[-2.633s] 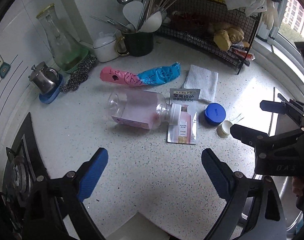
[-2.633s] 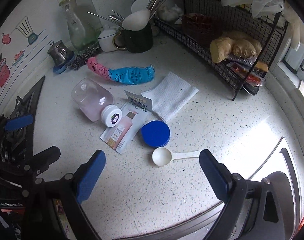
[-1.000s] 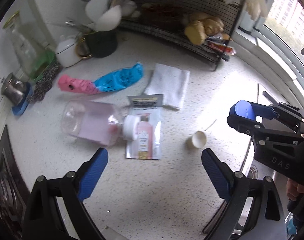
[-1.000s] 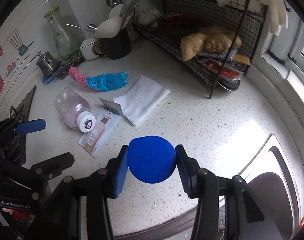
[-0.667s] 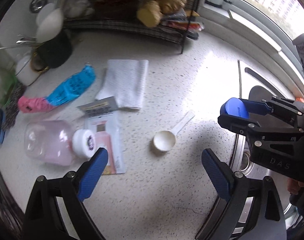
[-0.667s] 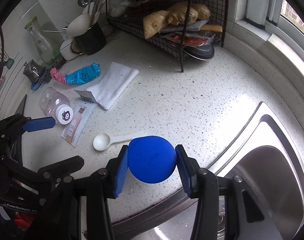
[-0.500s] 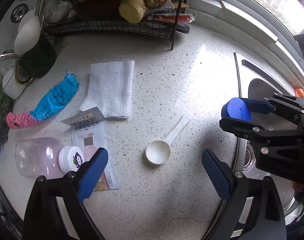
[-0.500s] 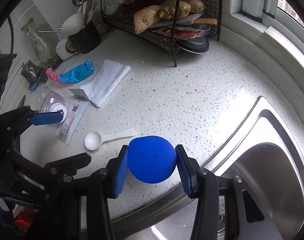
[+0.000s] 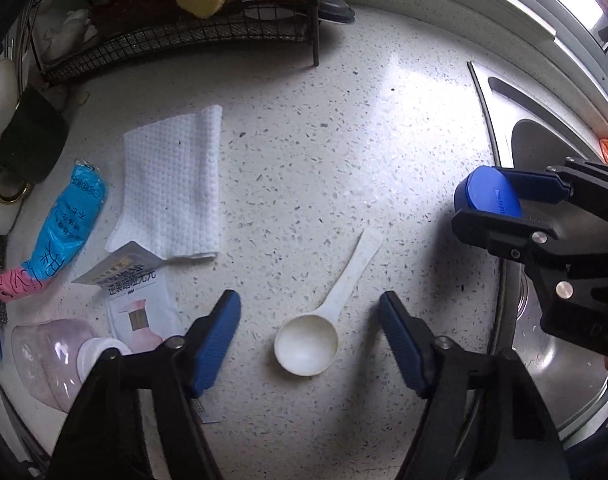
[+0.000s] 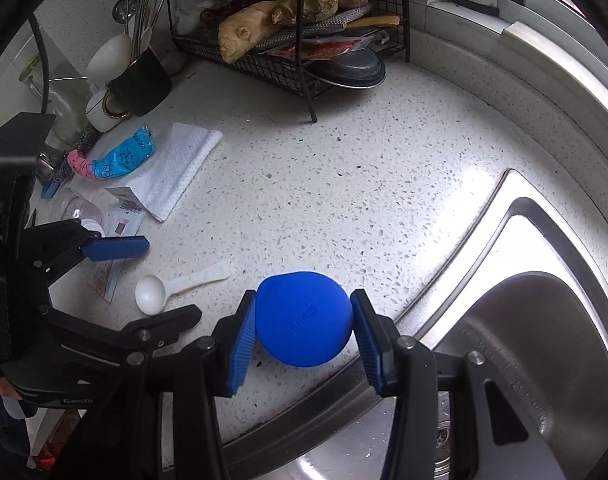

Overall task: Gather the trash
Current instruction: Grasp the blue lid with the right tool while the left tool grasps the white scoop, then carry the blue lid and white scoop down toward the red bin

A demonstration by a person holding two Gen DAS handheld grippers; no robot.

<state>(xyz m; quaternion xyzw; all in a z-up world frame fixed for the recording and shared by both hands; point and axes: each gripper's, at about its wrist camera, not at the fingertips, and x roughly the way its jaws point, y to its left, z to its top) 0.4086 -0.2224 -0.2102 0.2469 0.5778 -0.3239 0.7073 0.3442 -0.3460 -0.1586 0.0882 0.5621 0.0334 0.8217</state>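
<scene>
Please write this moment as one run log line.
right gripper: holds blue lid | left gripper: closing around white scoop, not touching

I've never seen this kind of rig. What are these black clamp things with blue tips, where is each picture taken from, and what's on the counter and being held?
No robot here: a person holds a two-finger gripper in each hand, and a fisheye camera on each looks along its fingers.

The left wrist view shows the left gripper pointing down at the counter. Its jaws have just been closing, with a white plastic scoop lying between them, not yet pinched.

The right wrist view shows the right gripper clamped on a blue lid near the steel sink.

Also lying out: a white cloth, a blue and pink wrapper, a sachet and a tipped pink bottle, with a wire rack behind.
</scene>
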